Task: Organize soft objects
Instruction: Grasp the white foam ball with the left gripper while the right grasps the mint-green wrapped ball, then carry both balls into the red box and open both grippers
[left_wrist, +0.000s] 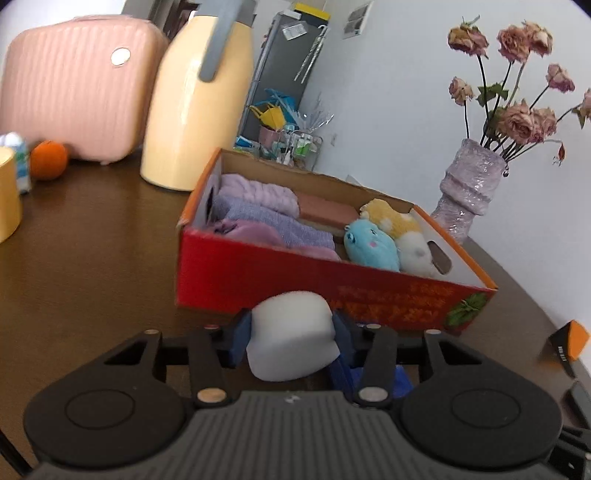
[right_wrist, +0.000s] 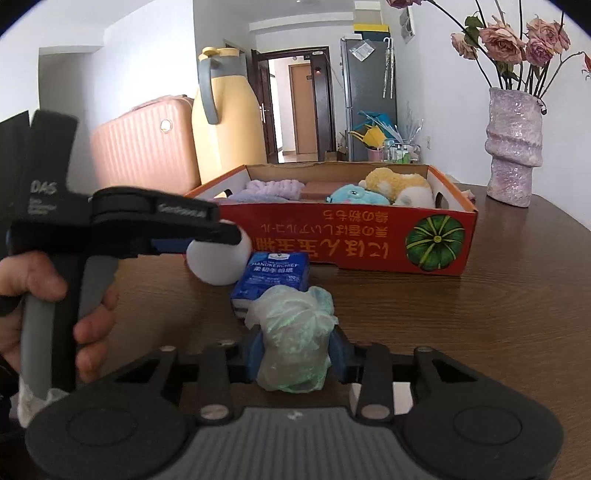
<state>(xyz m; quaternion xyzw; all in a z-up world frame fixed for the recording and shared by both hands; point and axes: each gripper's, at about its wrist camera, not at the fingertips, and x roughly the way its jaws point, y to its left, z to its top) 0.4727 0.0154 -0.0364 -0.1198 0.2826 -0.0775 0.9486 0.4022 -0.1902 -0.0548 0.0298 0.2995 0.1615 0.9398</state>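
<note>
My left gripper (left_wrist: 291, 332) is shut on a white foam sponge (left_wrist: 291, 338), held just in front of the red cardboard box (left_wrist: 280, 280). The box holds folded purple towels (left_wrist: 258, 214), a brown sponge block (left_wrist: 327, 210) and blue (left_wrist: 371, 247), yellow (left_wrist: 391, 218) and white (left_wrist: 417, 254) plush toys. My right gripper (right_wrist: 295, 354) is shut on a crumpled green-white plastic bag (right_wrist: 295, 332) above the table. In the right wrist view the left gripper (right_wrist: 236, 236) holds the white sponge (right_wrist: 218, 264) near the box (right_wrist: 354, 240). A blue tissue pack (right_wrist: 275, 275) lies before the box.
A pale yellow thermos jug (left_wrist: 195, 107), a pink case (left_wrist: 74, 88), an orange (left_wrist: 48, 159) and a yellow cup (left_wrist: 7, 199) stand at the left. A purple vase (left_wrist: 467, 192) with dried roses stands right of the box. The table is dark brown wood (right_wrist: 480, 325).
</note>
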